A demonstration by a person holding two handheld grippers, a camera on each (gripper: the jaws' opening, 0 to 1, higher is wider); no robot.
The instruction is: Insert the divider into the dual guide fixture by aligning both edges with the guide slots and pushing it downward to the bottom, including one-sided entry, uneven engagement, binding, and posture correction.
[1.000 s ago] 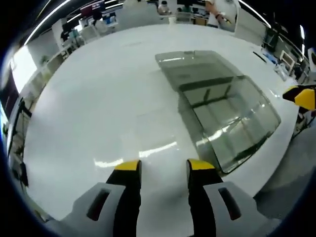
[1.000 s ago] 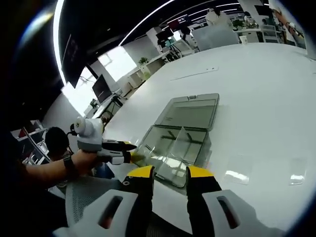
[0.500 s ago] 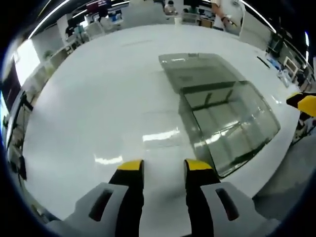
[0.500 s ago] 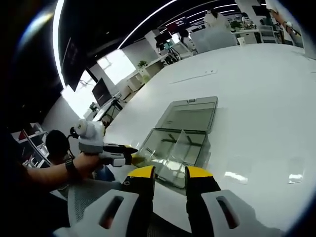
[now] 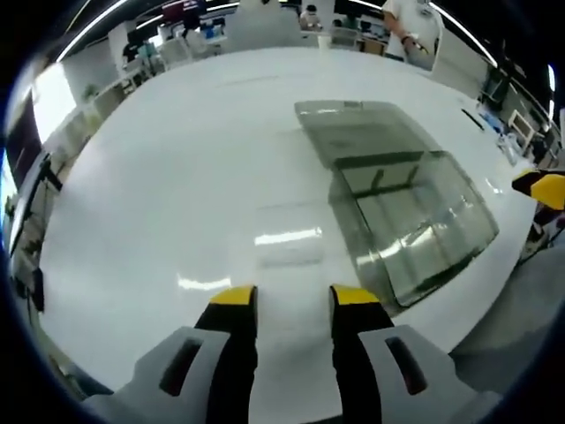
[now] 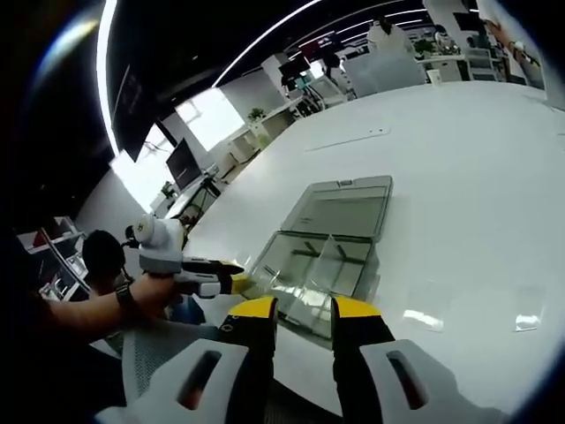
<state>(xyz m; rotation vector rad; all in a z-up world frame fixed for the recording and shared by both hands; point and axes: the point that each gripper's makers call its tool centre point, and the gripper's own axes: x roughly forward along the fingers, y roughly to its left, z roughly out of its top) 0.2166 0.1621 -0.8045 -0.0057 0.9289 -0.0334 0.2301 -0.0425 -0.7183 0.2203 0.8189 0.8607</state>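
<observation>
Both the left gripper (image 5: 288,299) and right gripper (image 6: 305,307) hover spread, seemingly empty, near the fixture (image 6: 322,252).

Left gripper (image 5: 289,297) — yellow-tipped fingers (image 5: 233,297) held slightly apart, nothing gripped between them. Right gripper (image 6: 302,307) — fingers likewise parted and empty. In the right gripper view, the left gripper is seen carried in a hand (image 6: 152,290).
</observation>
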